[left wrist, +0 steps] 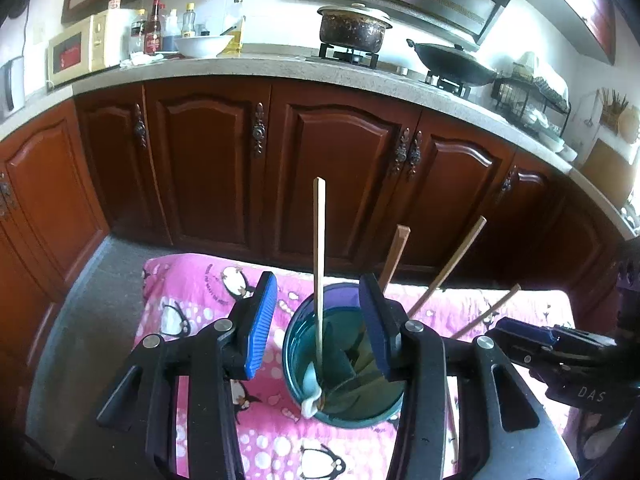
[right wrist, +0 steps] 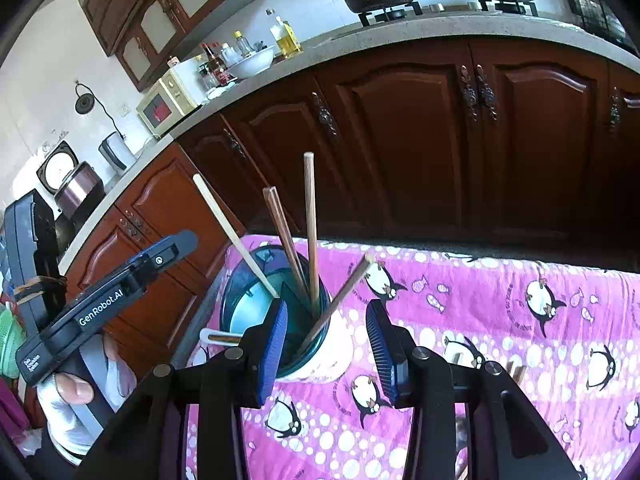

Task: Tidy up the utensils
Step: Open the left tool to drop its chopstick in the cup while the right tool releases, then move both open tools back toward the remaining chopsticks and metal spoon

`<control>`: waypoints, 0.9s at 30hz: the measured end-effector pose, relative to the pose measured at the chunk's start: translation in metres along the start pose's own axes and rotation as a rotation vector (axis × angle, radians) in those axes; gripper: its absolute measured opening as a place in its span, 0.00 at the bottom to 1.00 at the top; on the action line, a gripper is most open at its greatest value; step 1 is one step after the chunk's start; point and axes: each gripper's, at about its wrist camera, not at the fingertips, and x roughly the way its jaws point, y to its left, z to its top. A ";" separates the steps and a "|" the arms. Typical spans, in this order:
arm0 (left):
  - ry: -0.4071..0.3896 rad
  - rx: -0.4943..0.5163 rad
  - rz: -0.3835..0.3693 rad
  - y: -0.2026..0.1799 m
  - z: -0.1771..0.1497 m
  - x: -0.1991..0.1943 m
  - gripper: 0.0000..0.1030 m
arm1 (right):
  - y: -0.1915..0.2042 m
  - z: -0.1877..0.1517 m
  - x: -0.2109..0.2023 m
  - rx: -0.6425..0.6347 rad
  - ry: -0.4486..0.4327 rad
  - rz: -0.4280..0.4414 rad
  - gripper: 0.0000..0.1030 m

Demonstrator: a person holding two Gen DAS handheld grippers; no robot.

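A teal utensil cup (left wrist: 304,364) stands on a pink penguin cloth (left wrist: 192,288). It holds a pale chopstick (left wrist: 319,260), upright, and several brown chopsticks (left wrist: 448,268) leaning right. My left gripper (left wrist: 318,328) is open above the cup with its jaws either side of the rim. In the right wrist view the cup (right wrist: 248,300) holds the pale chopstick (right wrist: 236,236) and brown ones (right wrist: 310,232). My right gripper (right wrist: 326,344) is open and empty, just right of the cup. The left gripper's body (right wrist: 108,304) shows at the left.
The cloth (right wrist: 500,320) covers a low table in front of dark wooden kitchen cabinets (left wrist: 320,168). The counter above carries a microwave (left wrist: 80,50), bottles, a white bowl (left wrist: 202,45), a pot (left wrist: 352,28) and a wok (left wrist: 450,62). More chopstick ends (right wrist: 516,372) lie behind my right gripper.
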 end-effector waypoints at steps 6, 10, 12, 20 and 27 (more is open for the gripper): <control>-0.013 0.022 0.022 -0.005 -0.009 -0.014 0.41 | 0.004 -0.011 -0.014 -0.016 -0.012 -0.016 0.38; -0.025 0.027 0.029 -0.009 -0.016 -0.027 0.42 | 0.006 -0.019 -0.029 -0.031 -0.031 -0.036 0.38; -0.030 0.031 0.024 -0.013 -0.020 -0.035 0.43 | 0.006 -0.024 -0.038 -0.038 -0.045 -0.048 0.38; -0.041 0.096 0.009 -0.043 -0.042 -0.058 0.45 | 0.003 -0.043 -0.070 -0.060 -0.069 -0.100 0.40; -0.006 0.116 -0.040 -0.068 -0.064 -0.064 0.59 | -0.007 -0.065 -0.099 -0.055 -0.082 -0.135 0.42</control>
